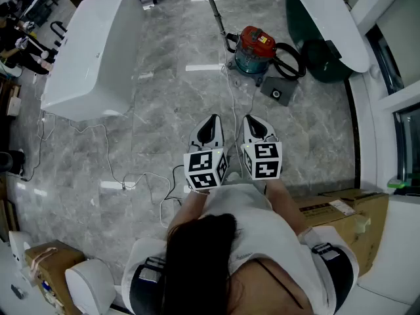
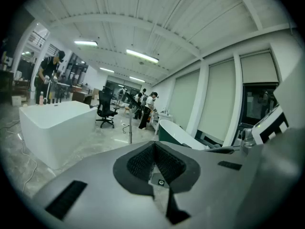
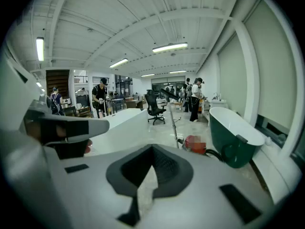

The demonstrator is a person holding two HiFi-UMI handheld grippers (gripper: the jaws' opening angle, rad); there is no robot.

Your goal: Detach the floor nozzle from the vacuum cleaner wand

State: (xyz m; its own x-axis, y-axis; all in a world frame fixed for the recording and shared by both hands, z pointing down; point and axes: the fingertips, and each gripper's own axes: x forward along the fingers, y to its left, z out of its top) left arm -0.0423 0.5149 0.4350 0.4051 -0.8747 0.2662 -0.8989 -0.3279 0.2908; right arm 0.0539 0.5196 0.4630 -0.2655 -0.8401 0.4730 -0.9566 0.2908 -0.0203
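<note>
The vacuum cleaner [image 1: 254, 50], a red and teal canister with a black hose [image 1: 290, 61], stands on the grey marble floor ahead of me. Its metal wand [image 1: 214, 8] rises from a dark foot [image 1: 230, 42] beside the canister; the nozzle there is too small to make out. In the right gripper view the canister [image 3: 196, 144] and the upright wand [image 3: 172, 120] show beyond the jaws. My left gripper [image 1: 211, 122] and right gripper [image 1: 258, 121] are held side by side close to my body, well short of the vacuum. Both are shut with nothing between the jaws [image 2: 153, 149] [image 3: 152, 152].
A white bathtub [image 1: 92, 51] stands at the left and a dark green one [image 1: 328, 25] at the back right. A small grey box [image 1: 275, 92] lies near the canister. White cables [image 1: 131, 184] trail over the floor. Cardboard boxes sit at my right [image 1: 348, 215] and lower left [image 1: 46, 261].
</note>
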